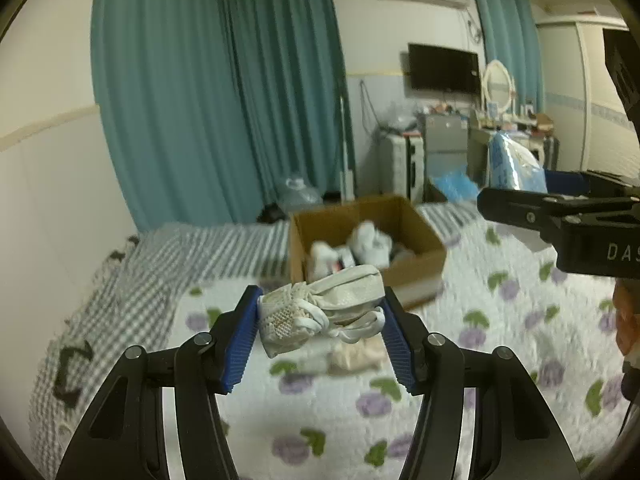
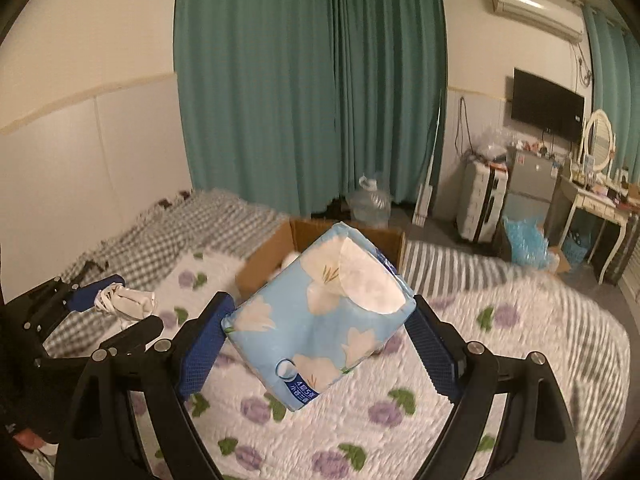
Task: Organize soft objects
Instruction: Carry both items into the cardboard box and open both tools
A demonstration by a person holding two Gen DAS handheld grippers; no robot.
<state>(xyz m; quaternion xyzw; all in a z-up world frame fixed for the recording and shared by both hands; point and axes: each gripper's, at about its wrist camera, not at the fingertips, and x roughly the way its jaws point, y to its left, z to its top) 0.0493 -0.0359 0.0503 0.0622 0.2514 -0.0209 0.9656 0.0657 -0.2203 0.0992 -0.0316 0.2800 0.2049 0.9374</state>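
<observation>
Clamping white shoe (image 1: 320, 308) crosswise, toe left, left gripper (image 1: 320, 334); right gripper (image 2: 320, 334) clamping tissue pack (image 2: 320, 316), long axis diagonal

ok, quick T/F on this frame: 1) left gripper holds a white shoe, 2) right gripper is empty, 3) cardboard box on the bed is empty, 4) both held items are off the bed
1) Left gripper holds a white shoe: true, clamped between the blue pads.
2) Right gripper is empty: false, it grips a blue flowered tissue pack.
3) Cardboard box is empty: false, white items already lie inside.
4) Both held items are off the bed: true, each hangs above the flowered blanket.
</observation>
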